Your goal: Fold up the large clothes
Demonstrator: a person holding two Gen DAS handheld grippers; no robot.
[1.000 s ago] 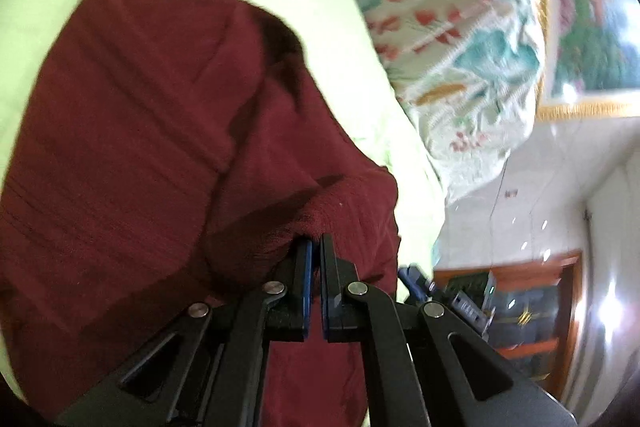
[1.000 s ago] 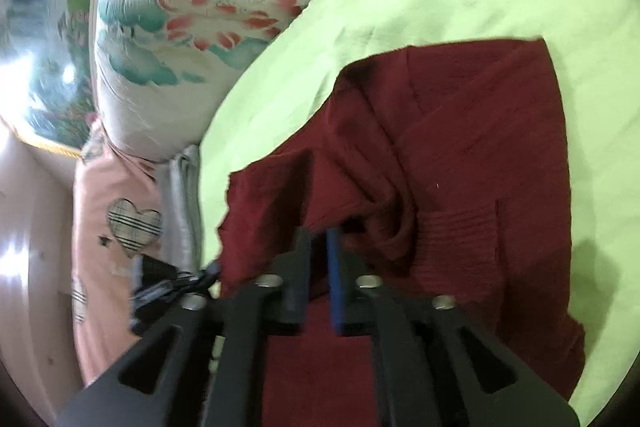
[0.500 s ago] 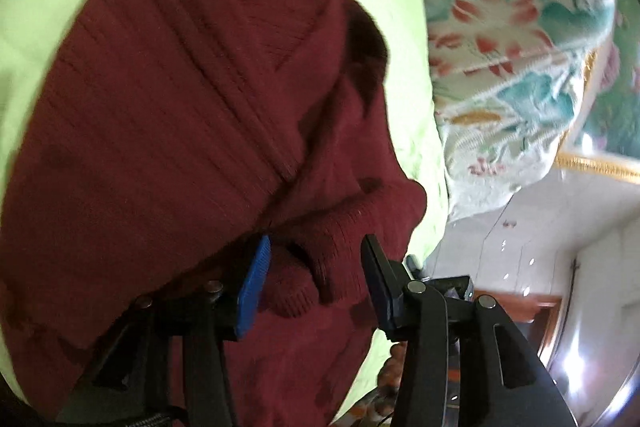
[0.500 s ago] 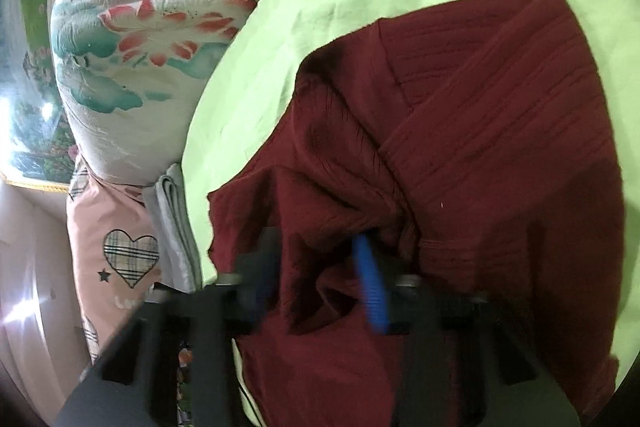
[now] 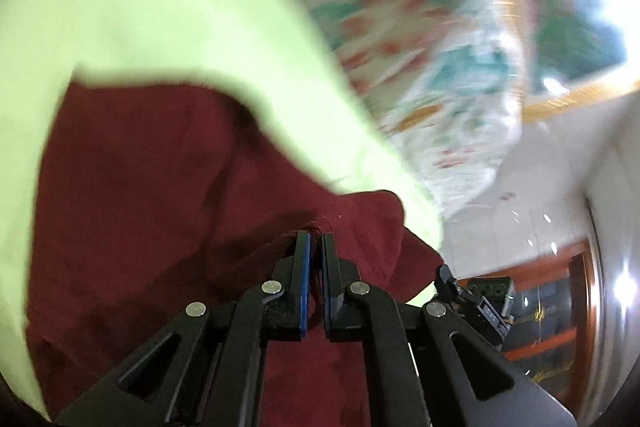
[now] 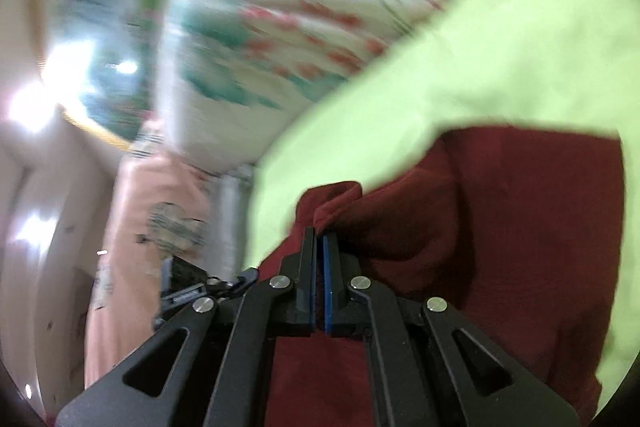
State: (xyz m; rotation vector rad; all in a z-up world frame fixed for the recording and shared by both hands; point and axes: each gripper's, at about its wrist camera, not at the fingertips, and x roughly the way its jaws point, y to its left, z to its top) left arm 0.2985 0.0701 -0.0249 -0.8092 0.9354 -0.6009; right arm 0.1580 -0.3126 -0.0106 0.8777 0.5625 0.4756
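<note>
Left wrist view: maroon knit garment (image 5: 132,227), soft, limp, fairly heavy; lies on the green bed sheet (image 5: 160,7). Your left gripper (image 5: 316,243) has just clenched its jaws on a bunched edge. Right wrist view: right gripper (image 6: 319,239), jaws pinching another fold; take hold at edges and corners.

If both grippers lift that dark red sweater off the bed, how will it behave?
Probably floppy: the sweater bunches into soft folds where the right gripper pinches it. It likely sags between that and the left gripper. The knit looks unlikely to slip on the sheet.
</note>
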